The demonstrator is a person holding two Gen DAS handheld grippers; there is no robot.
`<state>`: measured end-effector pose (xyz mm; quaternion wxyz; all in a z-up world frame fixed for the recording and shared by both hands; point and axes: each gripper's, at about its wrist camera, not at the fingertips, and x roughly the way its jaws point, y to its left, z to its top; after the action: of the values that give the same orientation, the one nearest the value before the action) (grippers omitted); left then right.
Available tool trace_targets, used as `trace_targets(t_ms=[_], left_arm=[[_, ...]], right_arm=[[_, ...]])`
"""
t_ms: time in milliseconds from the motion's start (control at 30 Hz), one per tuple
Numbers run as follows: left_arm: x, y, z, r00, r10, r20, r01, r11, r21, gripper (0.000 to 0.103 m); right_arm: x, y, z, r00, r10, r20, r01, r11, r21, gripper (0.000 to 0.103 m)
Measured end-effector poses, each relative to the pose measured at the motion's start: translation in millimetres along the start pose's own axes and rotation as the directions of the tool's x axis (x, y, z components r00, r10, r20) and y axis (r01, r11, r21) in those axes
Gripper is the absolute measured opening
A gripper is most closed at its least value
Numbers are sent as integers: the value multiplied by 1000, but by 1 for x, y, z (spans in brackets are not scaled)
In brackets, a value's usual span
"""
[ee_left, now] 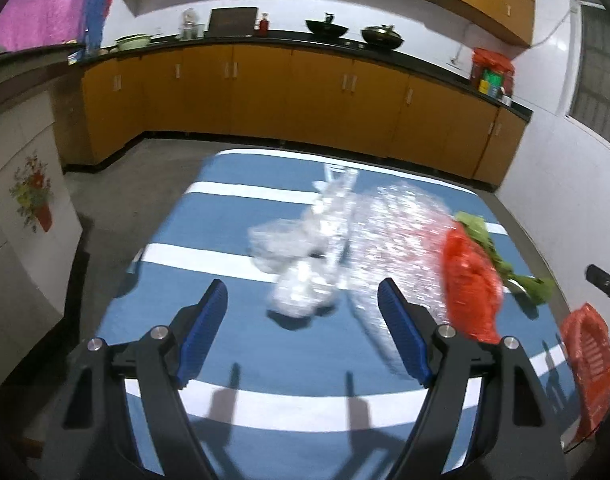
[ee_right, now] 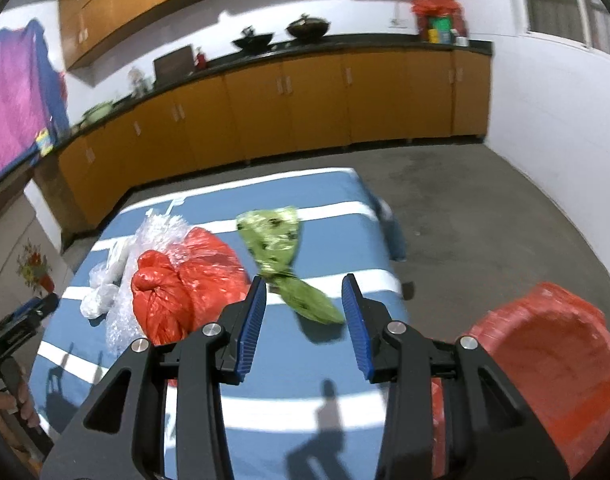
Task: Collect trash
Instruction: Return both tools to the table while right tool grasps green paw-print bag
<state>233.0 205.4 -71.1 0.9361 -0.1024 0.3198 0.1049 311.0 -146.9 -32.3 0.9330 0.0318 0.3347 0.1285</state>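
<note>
Blurring clear plastic [ee_left: 305, 248] (contents unreadable)

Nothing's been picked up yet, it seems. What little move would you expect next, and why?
Probably the right hand-held gripper eases forward and down onto the green bag, which lies just ahead of its open fingers on the blue striped table. It holds nothing, and the red bin waits at its right. The left hand-held gripper is empty too.
</note>
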Motion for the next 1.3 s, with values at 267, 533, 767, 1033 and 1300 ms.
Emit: trace_targets(t_ms=[267, 533, 767, 1033, 1300], left_arm=[[13, 22, 4, 1000, 22, -3, -22, 1000, 15, 76], [27, 27, 5, 1000, 9, -18, -9, 1000, 17, 76], [31, 20, 2, 1000, -7, -27, 8, 1000, 28, 76], [31, -7, 2, 996, -83, -42, 85, 995, 47, 74], [36, -67, 4, 976, -207, -68, 211, 975, 63, 74]], right_arm=[[74, 18, 17, 994, -12, -109, 10, 1000, -21, 41], [117, 24, 13, 979, -54, -196, 38, 996, -84, 41], [128, 19, 1, 970, -64, -234, 42, 995, -94, 33], [113, 16, -10, 972, -41, -233, 16, 994, -107, 23], [71, -3, -39, 974, -14, -225, 3, 999, -51, 23]])
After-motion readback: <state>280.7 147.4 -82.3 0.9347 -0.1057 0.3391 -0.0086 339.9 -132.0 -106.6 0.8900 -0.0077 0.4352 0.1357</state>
